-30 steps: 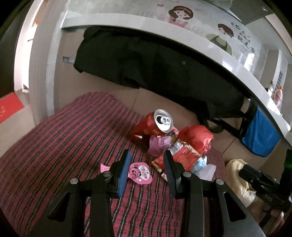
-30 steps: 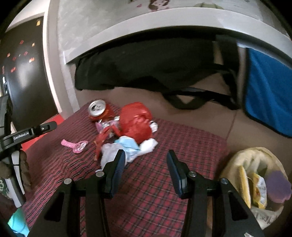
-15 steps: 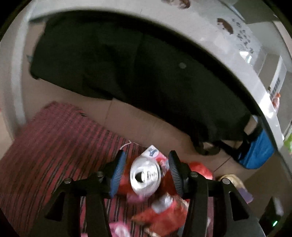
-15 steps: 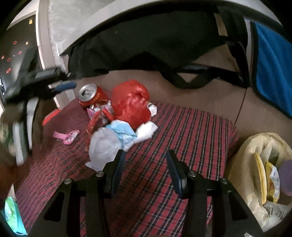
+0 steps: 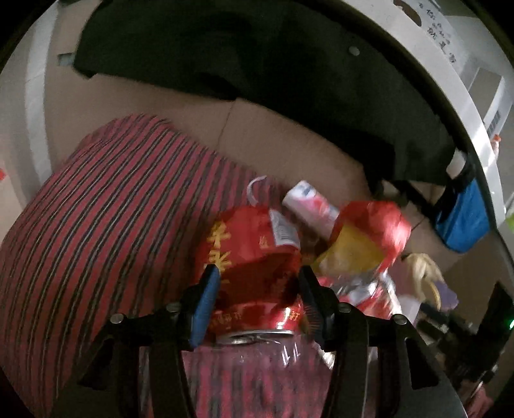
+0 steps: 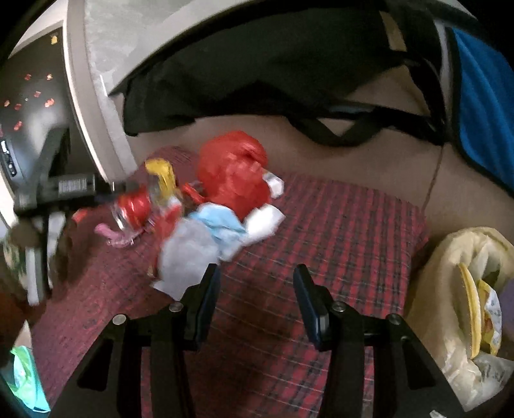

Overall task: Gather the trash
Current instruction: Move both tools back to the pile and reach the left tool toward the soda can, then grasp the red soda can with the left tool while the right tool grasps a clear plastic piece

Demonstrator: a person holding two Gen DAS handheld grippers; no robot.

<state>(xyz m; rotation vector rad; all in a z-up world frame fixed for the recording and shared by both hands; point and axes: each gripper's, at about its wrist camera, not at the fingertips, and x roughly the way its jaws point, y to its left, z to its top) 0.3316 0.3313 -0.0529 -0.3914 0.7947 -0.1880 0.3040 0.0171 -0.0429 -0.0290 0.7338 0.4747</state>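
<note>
Most of the trash is not yet collected, as far as I can judge. From left to right in my right wrist view: my left gripper (image 6: 106, 189) reaches into the pile on the red plaid cloth (image 6: 337, 231); a pink wrapper (image 6: 112, 236) lies just below it; then come the red can (image 6: 135, 205), a yellow and silver wrapper (image 6: 162, 180), a grey and blue crumple of paper (image 6: 205, 238), and a red plastic bag (image 6: 234, 173). Well apart at the far right, off the cloth's edge, sits the pale trash bag (image 6: 449, 273), with a few yellow packets already inside, so some collecting looks done.

My left jaws are opening, and the red can lies between them in the left wrist view (image 5: 253, 273), its silver top towards me. I cannot tell whether the pads touch it. My right gripper (image 6: 257, 289) hangs over bare cloth with its jaws spread and nothing between them.

Writing: the can carries large yellow Chinese characters, too blurred to read. A white label (image 5: 282, 230) on it seems to be a barcode. Dark characters on the pale rail (image 5: 440, 29) above are also unreadable.
</note>
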